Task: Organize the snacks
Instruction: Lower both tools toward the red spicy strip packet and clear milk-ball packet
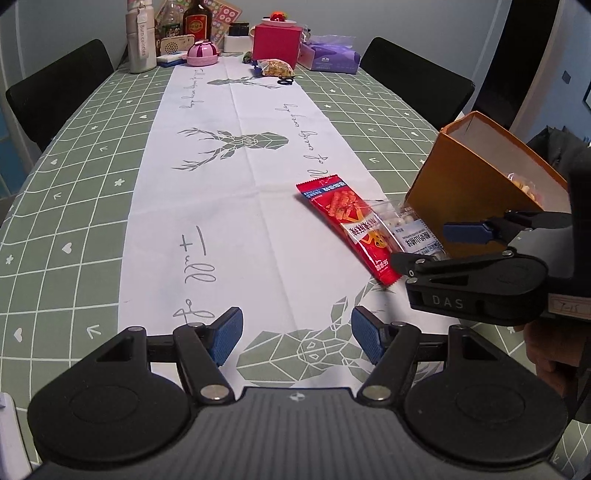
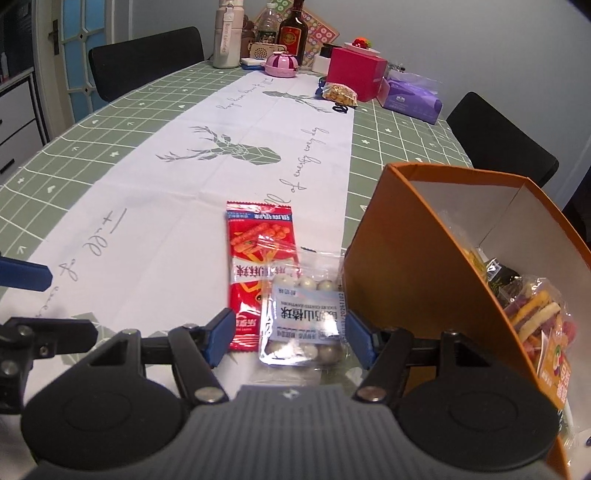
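Green checked cloth with a white runner [image 1: 221, 206] down its middle covers the worktop [image 1: 74, 206], and grey deer figures and looping script are printed on the runner. Black chairs [image 1: 55, 88] stand along both long sides.

An orange box [image 2: 413, 251] with a white inside stands on the near right part of the worktop, its open top tilted toward the right wrist view; bright snack packets [image 2: 532, 310] lie inside it. At the far end are a red box [image 2: 354, 72], a purple tissue pack [image 2: 412, 96], a dark bottle [image 2: 293, 31], a pale flask [image 2: 227, 35], a pink round container [image 2: 281, 64] and a small bag of yellowish snacks [image 2: 340, 94].

Two packets lie on the runner just left of the orange box. The red pack [image 2: 255, 266] lies flat, pointing away along the runner. The clear pack [image 2: 304, 317] of pale balls, with a white and blue label, overlaps the red pack's lower right corner and lies close to the box's side.

The right gripper [image 2: 291, 334] has its jaws part open around the near end of the clear pack, a blue pad on each side; the pads stand just beside the pack's edges, not pressing on it. In the left wrist view this gripper reaches in from the right, low over both packs.

The left gripper [image 1: 297, 338] hangs over bare runner nearer the worktop's edge, jaws wide with nothing between them, well left of the packs.
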Available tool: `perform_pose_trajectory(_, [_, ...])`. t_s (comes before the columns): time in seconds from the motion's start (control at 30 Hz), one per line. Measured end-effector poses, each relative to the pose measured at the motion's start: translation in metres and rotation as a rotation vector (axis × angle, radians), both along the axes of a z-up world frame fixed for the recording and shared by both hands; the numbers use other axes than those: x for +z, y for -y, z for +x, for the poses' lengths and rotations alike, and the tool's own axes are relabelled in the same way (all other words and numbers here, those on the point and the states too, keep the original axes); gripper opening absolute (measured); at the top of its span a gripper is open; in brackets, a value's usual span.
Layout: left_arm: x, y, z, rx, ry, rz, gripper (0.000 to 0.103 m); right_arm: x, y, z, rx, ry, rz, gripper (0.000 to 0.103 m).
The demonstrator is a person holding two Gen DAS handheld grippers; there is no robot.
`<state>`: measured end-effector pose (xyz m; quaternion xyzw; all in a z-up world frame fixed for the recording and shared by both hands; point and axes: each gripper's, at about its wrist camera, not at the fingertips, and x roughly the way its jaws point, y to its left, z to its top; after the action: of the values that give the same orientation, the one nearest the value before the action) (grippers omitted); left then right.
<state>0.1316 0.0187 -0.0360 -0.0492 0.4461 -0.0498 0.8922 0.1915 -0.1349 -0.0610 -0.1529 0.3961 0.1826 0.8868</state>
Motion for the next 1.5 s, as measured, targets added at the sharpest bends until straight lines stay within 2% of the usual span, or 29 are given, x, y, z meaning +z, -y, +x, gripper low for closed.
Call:
perform_pose_trajectory(0.2, [-0.002,0.005,0.003,-0.007,-0.003,0.006,0.079,-0.006,0.007,0.008,-0.014,-0.036,0.043,0.061])
perform_pose_trajectory(0.33, [-0.003,0.006,0.005,-0.001,-0.004,0.007,0.079,-0.012,0.006,0.008,-0.007,-0.044,0.034,0.06])
perform_pose_trajectory(0.37, [-0.002,0.007,0.006,0.001,-0.003,0.005,0.079,-0.012,0.006,0.009,-0.008,-0.049,0.028,0.052])
perform_pose_trajectory(0.4, [-0.001,0.007,0.006,0.001,0.0,0.004,0.079,-0.012,0.007,0.009,-0.007,-0.049,0.026,0.048])
perform_pose_trajectory(0.53, [-0.001,0.006,0.008,0.01,0.006,0.008,0.079,-0.007,0.015,0.007,0.015,-0.074,0.054,0.039])
perform_pose_trajectory(0.67, [-0.004,0.006,0.015,0.033,0.01,0.004,0.079,-0.004,0.02,-0.008,0.075,-0.11,0.039,0.039])
perform_pose_trajectory(0.8, [-0.009,0.009,0.024,0.056,0.012,0.006,0.079,-0.001,0.026,-0.03,0.141,-0.143,-0.021,0.039])
perform_pose_trajectory(0.9, [-0.013,0.011,0.033,0.083,0.012,-0.022,0.079,0.0,0.031,-0.051,0.199,-0.159,-0.088,0.04])
perform_pose_trajectory(1.03, [-0.015,0.014,0.045,0.142,0.027,-0.072,0.08,0.0,0.039,-0.068,0.239,-0.18,-0.138,0.048])
perform_pose_trajectory(1.1, [-0.017,0.017,0.053,0.167,0.034,-0.099,0.081,0.002,0.044,-0.074,0.235,-0.182,-0.132,0.05])
perform_pose_trajectory(1.17, [-0.019,0.021,0.06,0.186,0.042,-0.117,0.082,0.005,0.049,-0.076,0.222,-0.181,-0.112,0.056])
perform_pose_trajectory(1.23, [-0.021,0.027,0.066,0.193,0.052,-0.127,0.083,0.008,0.053,-0.077,0.218,-0.181,-0.089,0.057])
perform_pose_trajectory(1.33, [-0.024,0.037,0.073,0.182,0.065,-0.126,0.085,0.008,0.057,-0.075,0.201,-0.169,-0.079,0.058])
perform_pose_trajectory(1.43, [-0.028,0.047,0.078,0.165,0.067,-0.12,0.086,0.007,0.061,-0.072,0.18,-0.152,-0.058,0.065])
perform_pose_trajectory(1.5, [-0.032,0.052,0.081,0.158,0.061,-0.115,0.087,0.006,0.062,-0.07,0.174,-0.159,-0.044,0.065])
